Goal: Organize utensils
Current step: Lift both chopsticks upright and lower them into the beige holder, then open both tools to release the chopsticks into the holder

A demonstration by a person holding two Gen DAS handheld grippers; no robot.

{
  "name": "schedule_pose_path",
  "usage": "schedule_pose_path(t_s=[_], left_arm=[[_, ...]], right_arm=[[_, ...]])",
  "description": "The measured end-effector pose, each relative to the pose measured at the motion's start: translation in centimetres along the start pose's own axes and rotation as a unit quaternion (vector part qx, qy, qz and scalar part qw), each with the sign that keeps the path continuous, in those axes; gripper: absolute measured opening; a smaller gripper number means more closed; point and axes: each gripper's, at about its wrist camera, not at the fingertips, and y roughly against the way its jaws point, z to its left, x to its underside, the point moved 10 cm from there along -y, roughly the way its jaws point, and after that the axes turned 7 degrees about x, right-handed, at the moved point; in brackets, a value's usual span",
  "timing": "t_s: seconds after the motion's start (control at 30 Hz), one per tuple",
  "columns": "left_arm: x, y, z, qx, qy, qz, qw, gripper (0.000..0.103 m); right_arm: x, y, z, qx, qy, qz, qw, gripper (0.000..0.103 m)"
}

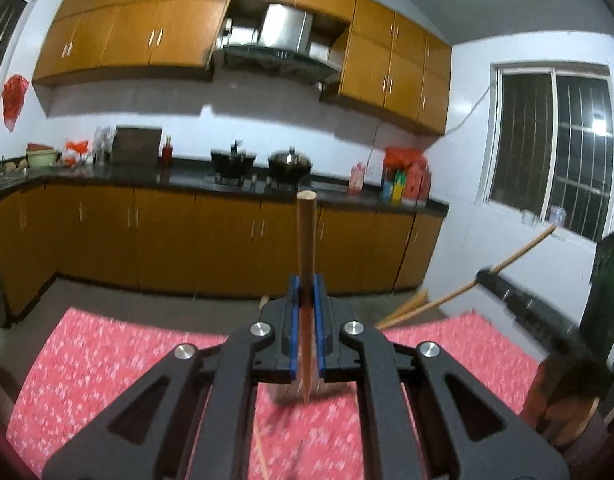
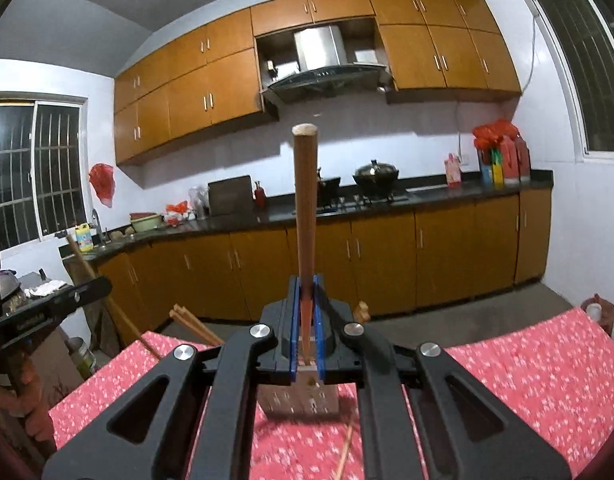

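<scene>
**A:** What did each gripper have at that moment?

**B:** The left gripper (image 1: 305,300) was clenched on 1 wooden chopstick (image 1: 306,248), which stood nearly upright between the blue pads (image 1: 294,312), blunt end up and tapered tip hanging below the jaws. The right gripper (image 2: 305,300) was clamped the same way on a second chopstick (image 2: 305,216), also upright.

**A:** And where were the other utensils?

**B:** A square holder (image 2: 299,400) sat on the surface just under the right gripper, partly hidden by it. At least 2 chopsticks (image 2: 195,326) leaned out of it toward the left, and a loose one (image 2: 345,452) lay on the cloth beside it.

**A:** How should the step have been done well?

**B:** Probably by keeping each stick vertical, tip down, lining the tip over the holder's mouth before lowering, and letting go only once the tip was inside. Bringing 1 hand in at a time would likely have kept the 2 grippers from crowding each other and from knocking the leaning sticks.

**A:** What about the surface and the room?

**B:** The surface wore a red cloth (image 1: 107,360) with small white flowers. Beyond it stood a kitchen: orange-brown cabinets (image 2: 387,264), a dark counter (image 2: 447,196) with 2 pans (image 2: 376,174) on the hob, a steel extractor hood (image 2: 327,68), and barred windows (image 1: 547,144) showing darkness outside.
</scene>
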Motion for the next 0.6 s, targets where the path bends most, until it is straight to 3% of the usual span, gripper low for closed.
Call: schedule_pose_path(t_s=[0.23,0.43,0.6], left_arm=[[-3.9,-2.7,-0.2,-0.032,0.003,-0.060,0.9977,0.008],[-2.1,-6.6,0.5,-0.052,0.010,-0.038,0.9979,0.008],[-0.7,-8.7,1.0,-0.043,0.026,-0.026,0.9984,0.008]], right_arm=[[0.8,-3.9,1.0,-0.001,0.009,0.033,0.999,0.007],[2.6,-6.9,1.2,-0.007,0.003,0.083,0.997,0.007],[3.7,-7.4,2.0,-0.005,0.015,0.098,0.995,0.007]])
